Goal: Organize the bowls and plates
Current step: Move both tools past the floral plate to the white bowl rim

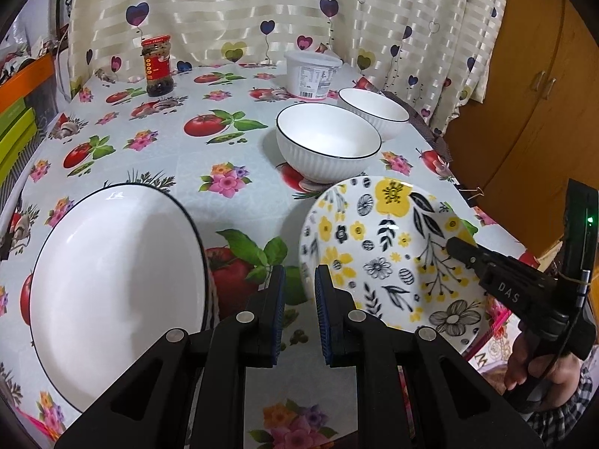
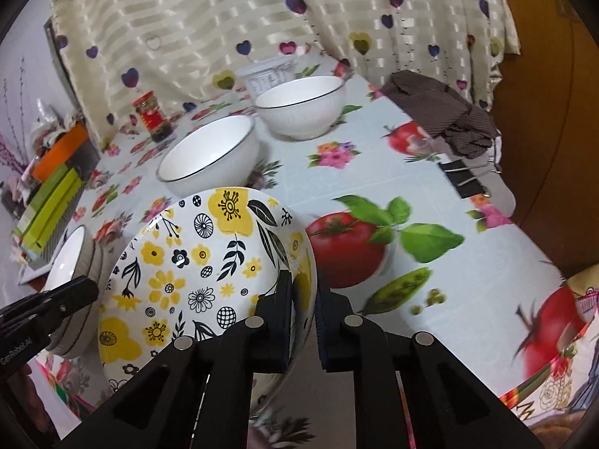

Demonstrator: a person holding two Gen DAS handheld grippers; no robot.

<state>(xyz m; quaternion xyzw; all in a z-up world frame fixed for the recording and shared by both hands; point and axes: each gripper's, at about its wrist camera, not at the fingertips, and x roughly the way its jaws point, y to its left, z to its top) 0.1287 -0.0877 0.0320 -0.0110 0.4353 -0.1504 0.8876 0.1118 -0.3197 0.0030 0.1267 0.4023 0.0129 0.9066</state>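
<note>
My right gripper (image 2: 304, 292) is shut on the rim of a flower-patterned plate (image 2: 202, 265) and holds it tilted above the table; it also shows in the left wrist view (image 1: 389, 247) with the right gripper (image 1: 455, 245) on its right edge. My left gripper (image 1: 299, 280) is open and empty, between that plate and a large white plate with a dark rim (image 1: 116, 280) at the front left. Two white ribbed bowls, one nearer (image 1: 327, 146) and one farther (image 1: 374, 110), stand side by side behind the flowered plate.
A red-lidded jar (image 1: 157, 65) and a white plastic tub (image 1: 312, 75) stand at the back by the curtain. A brown cloth (image 2: 441, 112) and a binder clip (image 2: 468, 177) lie at the table's right edge. Green and orange boxes (image 2: 52, 194) are stacked at the left.
</note>
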